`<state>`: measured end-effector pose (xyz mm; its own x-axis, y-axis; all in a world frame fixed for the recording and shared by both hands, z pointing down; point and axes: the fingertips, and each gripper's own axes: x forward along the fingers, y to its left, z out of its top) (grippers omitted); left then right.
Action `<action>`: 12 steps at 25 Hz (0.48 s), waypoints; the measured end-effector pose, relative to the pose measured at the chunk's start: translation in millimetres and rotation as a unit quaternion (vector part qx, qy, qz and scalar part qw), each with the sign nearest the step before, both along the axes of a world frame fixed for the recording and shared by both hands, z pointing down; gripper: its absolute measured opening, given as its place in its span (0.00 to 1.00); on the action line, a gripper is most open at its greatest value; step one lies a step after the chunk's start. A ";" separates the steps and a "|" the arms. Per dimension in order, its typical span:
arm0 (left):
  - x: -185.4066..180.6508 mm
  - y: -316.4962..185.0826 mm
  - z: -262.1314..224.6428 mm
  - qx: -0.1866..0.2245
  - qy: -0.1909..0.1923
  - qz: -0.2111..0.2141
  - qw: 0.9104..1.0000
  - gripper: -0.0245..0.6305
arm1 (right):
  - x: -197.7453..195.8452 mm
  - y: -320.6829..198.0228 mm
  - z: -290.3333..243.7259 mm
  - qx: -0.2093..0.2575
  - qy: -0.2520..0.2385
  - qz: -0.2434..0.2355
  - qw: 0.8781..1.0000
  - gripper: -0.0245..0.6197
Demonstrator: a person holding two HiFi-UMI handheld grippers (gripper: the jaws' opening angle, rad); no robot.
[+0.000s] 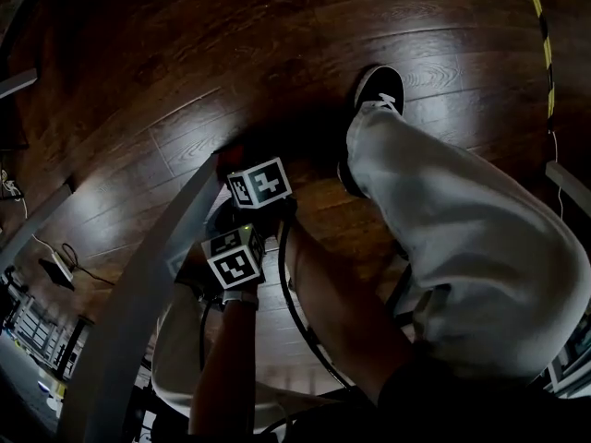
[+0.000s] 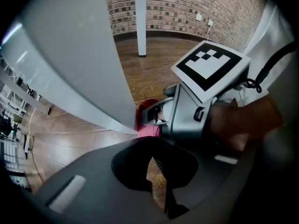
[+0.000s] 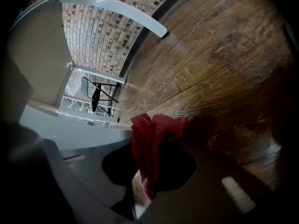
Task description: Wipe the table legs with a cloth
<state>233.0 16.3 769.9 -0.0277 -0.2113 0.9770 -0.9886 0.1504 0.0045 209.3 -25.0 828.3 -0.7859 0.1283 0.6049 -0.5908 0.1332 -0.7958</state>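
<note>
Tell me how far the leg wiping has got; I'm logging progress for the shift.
Done: the red cloth is picked up, with the right tongs shut on it, and held beside the grey table leg. In hand: wiping that leg, though contact isn't clear; the left tongs are shut and empty nearby. Left: clean stretches can't be told; a white post farther off may be another leg.
</note>
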 end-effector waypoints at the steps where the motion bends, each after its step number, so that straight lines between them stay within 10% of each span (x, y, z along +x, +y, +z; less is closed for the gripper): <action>1: 1.4 1.0 1.5 -0.001 0.003 -0.007 1.000 0.04 | -0.8 -0.5 0.5 0.005 -0.001 -0.008 1.000 0.11; 12: 8.0 -24.7 -13.2 0.065 0.033 -0.102 0.992 0.04 | -27.0 -30.0 12.4 0.008 -0.037 -0.069 0.997 0.12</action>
<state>241.0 -8.5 756.7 -0.0193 -0.3313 0.9433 -0.9348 0.3407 0.1006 182.3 -55.0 840.7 -0.8039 0.2292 0.5488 -0.5060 0.2212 -0.8337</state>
